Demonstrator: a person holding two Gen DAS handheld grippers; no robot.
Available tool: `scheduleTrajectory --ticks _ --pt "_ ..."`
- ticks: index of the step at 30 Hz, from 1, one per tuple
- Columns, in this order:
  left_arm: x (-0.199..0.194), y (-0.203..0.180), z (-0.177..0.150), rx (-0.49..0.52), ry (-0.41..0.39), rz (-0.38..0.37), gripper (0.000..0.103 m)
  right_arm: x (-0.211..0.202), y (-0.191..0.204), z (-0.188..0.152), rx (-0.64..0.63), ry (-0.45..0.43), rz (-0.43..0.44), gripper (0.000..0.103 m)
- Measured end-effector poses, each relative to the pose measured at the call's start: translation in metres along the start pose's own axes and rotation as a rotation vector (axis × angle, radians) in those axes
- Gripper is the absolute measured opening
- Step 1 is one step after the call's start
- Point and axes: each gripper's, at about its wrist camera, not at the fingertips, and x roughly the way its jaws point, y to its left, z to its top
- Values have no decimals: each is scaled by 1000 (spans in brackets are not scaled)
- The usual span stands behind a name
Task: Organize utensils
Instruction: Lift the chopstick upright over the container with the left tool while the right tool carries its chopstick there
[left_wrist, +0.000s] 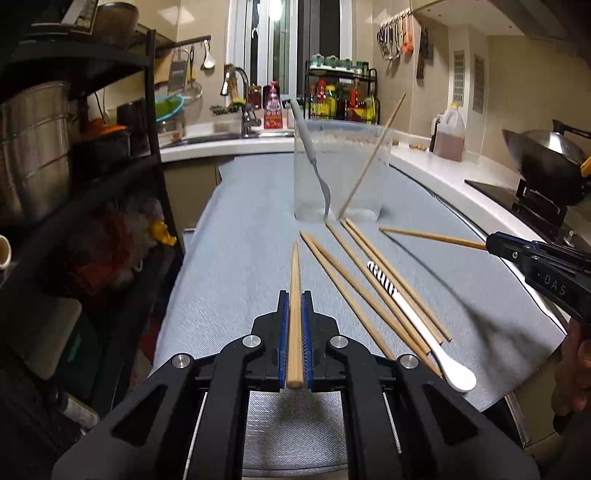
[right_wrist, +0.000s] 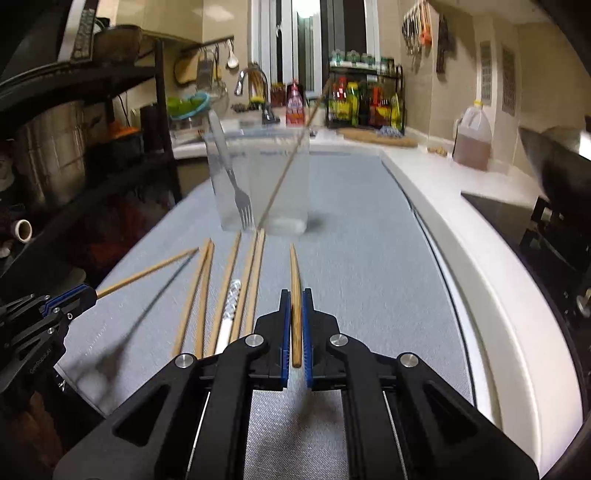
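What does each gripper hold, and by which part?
Each holds one wooden chopstick by its thick end: left gripper holds chopstick, right gripper holds chopstick.

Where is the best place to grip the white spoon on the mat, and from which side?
Probably grip the white spoon at its bowl end, from above and from the near edge. Its striped handle lies wedged between chopsticks, while the bowl sticks out past them.

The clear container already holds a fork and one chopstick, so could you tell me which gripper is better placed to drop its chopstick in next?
Probably left: its chopstick points near the clear container; the right gripper's lies sideways.
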Motion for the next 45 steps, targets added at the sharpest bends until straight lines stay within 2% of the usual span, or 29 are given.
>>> scheduleTrajectory --ticks 6,12,21,25,33,38,45 --pt "-17 9 19 -8 -53 4 7 -25 2 11 -16 -126 20 6" --pt "-27 11 41 2 -95 -11 7 -43 1 22 -14 -204 22 6" --pt "-29 19 91 4 -140 -83 7 -38 -9 58 82 -145 47 6" --pt "-22 27 109 -33 -122 -118 7 -38 -9 80 80 -131 61 6" --pt "1 43 138 -92 -34 -183 7 -31 -14 119 102 -91 86 6" --pt "10 47 165 -94 -25 -216 7 -29 -15 144 108 -105 93 6" --pt "18 48 224 -93 -86 -275 7 -27 -14 192 92 -186 87 6"
